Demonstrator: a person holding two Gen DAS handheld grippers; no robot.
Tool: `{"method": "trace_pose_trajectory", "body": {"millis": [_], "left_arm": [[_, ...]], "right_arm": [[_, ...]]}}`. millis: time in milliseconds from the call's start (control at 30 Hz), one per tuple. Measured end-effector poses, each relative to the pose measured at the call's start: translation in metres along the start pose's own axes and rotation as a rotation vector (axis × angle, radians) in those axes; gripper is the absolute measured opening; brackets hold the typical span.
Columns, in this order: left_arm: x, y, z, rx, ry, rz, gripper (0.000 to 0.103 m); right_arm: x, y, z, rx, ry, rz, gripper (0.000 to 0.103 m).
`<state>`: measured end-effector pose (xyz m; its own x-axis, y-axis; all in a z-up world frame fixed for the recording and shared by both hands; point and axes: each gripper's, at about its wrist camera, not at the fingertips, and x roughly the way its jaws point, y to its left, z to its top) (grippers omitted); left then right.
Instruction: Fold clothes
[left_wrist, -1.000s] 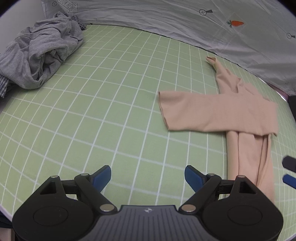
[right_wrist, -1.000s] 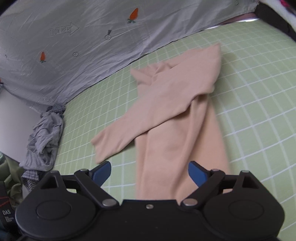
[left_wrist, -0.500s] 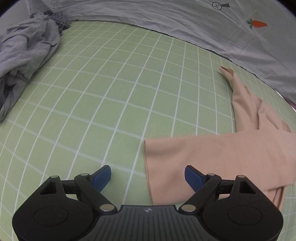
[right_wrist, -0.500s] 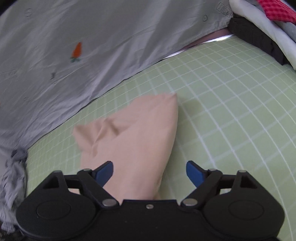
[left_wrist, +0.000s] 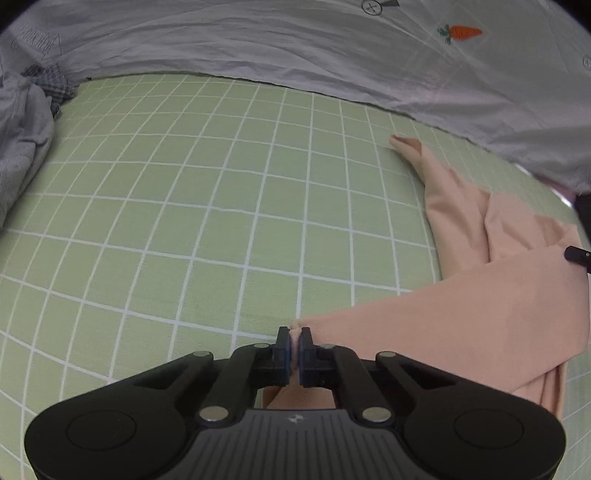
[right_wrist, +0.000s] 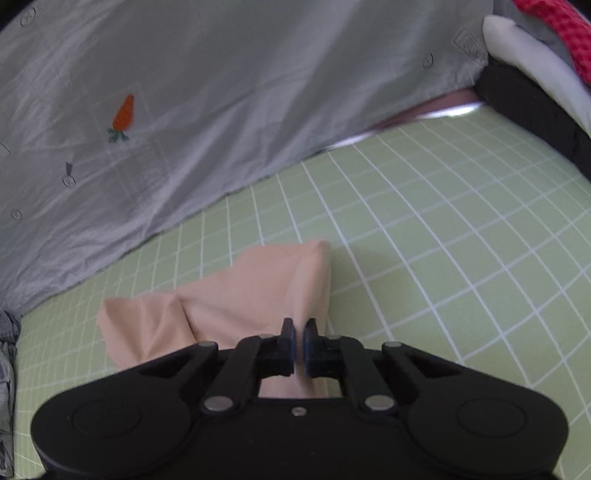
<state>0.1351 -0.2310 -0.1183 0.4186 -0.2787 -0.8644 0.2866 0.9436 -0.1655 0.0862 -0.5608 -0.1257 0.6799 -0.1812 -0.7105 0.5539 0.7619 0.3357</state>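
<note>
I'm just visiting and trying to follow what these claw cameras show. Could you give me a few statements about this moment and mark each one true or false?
1. The left claw is shut on an edge of the peach garment. True.
2. The right claw is wide open above bare mat. False: its jaws are nearly closed with the peach garment's cloth between them.
3. The surface under the clothes is a green mat with a white grid. True.
4. The grey sheet behind the mat is printed with strawberries. False: it shows a small orange carrot.
5. A crumpled grey garment lies at the left edge of the left claw's view. True.
</note>
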Motion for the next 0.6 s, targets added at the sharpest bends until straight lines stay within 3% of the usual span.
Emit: {"method": "trace_pose_trajectory", "body": {"millis": [200, 333, 367, 400, 433, 533, 600], "left_arm": [[-0.06, 0.029, 0.022, -0.043, -0.161, 0.022, 0.004], [-0.069, 0.063, 0.033, -0.135, -0.199, 0.08, 0.004], [-0.061, 0.073, 0.033, -0.168, -0.182, 0.097, 0.004], [-0.051, 0.082, 0.033, -0.199, -0.159, 0.112, 0.004], [-0.043, 0.09, 0.032, -0.234, -0.14, 0.117, 0.005], [-0.033, 0.104, 0.026, -0.303, -0.109, 0.11, 0.011], [-0.029, 0.104, 0.022, -0.292, -0.091, 0.121, 0.019]], "right_arm": [[-0.015, 0.02, 0.027, 0.041, -0.08, 0.119, 0.005], [0.004, 0.049, 0.027, 0.009, -0.041, 0.202, 0.006], [0.015, 0.056, 0.025, -0.002, -0.014, 0.194, 0.011], [0.026, 0.061, 0.023, 0.0, 0.007, 0.176, 0.031], [0.037, 0.064, 0.021, 0.008, 0.032, 0.15, 0.038], [0.043, 0.065, 0.018, 0.022, 0.035, 0.112, 0.044], [0.038, 0.06, 0.018, 0.023, 0.013, 0.09, 0.048]]}}
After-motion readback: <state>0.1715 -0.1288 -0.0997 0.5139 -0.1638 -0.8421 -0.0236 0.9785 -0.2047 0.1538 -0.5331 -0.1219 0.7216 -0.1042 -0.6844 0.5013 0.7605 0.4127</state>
